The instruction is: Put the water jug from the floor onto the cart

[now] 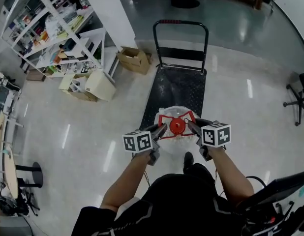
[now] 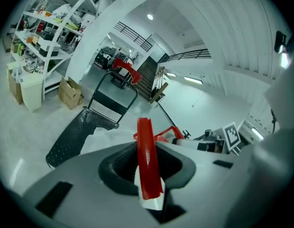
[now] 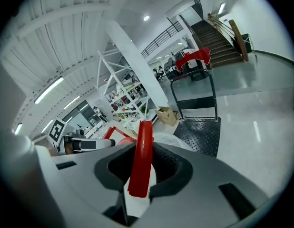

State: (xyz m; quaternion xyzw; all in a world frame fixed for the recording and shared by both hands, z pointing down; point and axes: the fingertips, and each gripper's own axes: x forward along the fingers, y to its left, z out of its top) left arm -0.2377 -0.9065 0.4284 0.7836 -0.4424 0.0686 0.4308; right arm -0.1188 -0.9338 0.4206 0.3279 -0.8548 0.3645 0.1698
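The clear water jug (image 1: 175, 134) with a red cap and a red handle frame is held between both grippers at the near end of the black cart deck (image 1: 176, 87). My left gripper (image 1: 162, 129) is shut on the left red handle bar (image 2: 148, 160). My right gripper (image 1: 193, 126) is shut on the right red handle bar (image 3: 141, 158). The cart's upright push handle (image 1: 180, 23) stands at its far end. The jug's underside is hidden, so I cannot tell whether it touches the deck.
Cardboard boxes (image 1: 135, 59) and a white bin (image 1: 99, 85) lie left of the cart, beside a white shelf rack (image 1: 53, 28) full of goods. An office chair (image 1: 299, 100) stands at the right edge. Glossy floor surrounds the cart; stairs (image 3: 223, 42) rise beyond it.
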